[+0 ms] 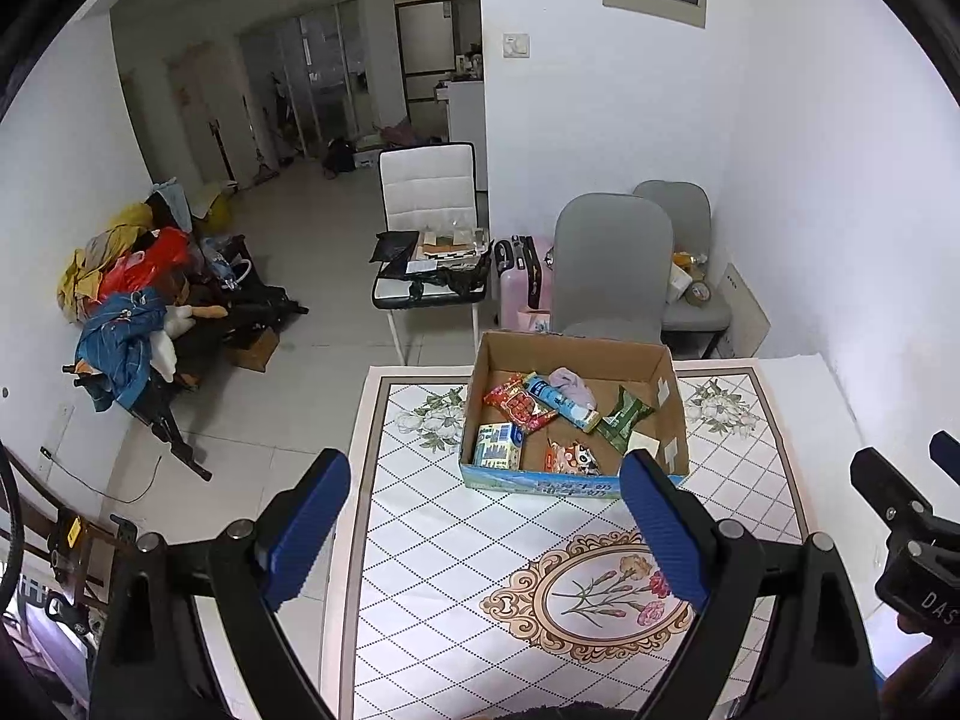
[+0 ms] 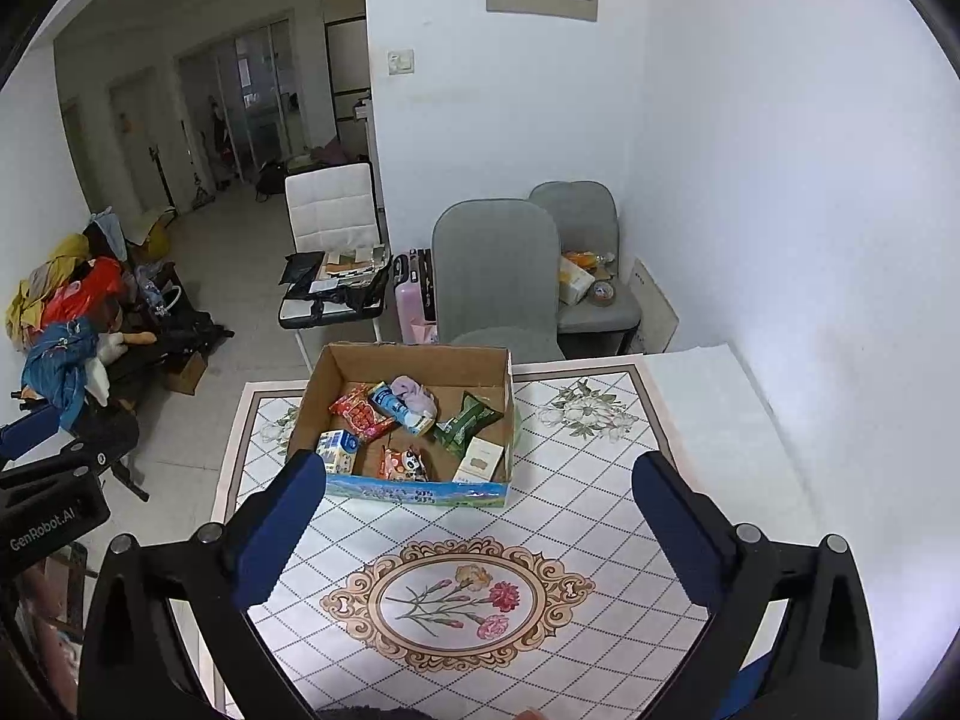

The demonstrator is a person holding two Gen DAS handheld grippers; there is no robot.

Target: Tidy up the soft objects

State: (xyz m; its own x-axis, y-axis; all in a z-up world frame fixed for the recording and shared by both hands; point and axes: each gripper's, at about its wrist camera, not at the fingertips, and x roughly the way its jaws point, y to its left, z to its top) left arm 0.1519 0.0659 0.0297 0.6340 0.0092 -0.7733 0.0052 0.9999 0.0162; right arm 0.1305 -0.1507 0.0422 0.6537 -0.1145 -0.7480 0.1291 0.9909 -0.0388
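Presently, both grippers were held above the near end of the table, and neither carried anything. The left gripper (image 1: 485, 483) had its blue fingers (image 1: 309, 531) spread wide apart, with only tablecloth showing between them. The right gripper (image 2: 474, 486) stood likewise, its blue pads (image 2: 678, 534) well separated and nothing between them. Each unit showed at the edge of the other's view, so the two were side by side.

Ahead of both grippers, at the far end of the table (image 2: 600, 510), sat an open cardboard box (image 2: 420, 354). It held a mixed load: a lilac cloth bundle (image 2: 413, 394) near the back, touching a blue-and-white tube pack (image 2: 399, 408); a red snack packet (image 2: 359, 413) beside that; a green packet (image 2: 465, 417) leaning toward the right wall; a small blue-and-white carton (image 2: 339, 450) in the front left corner; a cartoon-printed packet (image 2: 405, 463) at the front; and a pale flat box (image 2: 477, 459) in the front right corner.

Judged from this layout, the step in hand was either the start of sorting or its close; the views did not settle which. No soft item lay on the tablecloth outside the box.

If sorting remained, the next move called for advancing one gripper over the box rim and descending on the cloth bundle. The neighbouring tube pack touched it, so the fingers would need to close on fabric alone.
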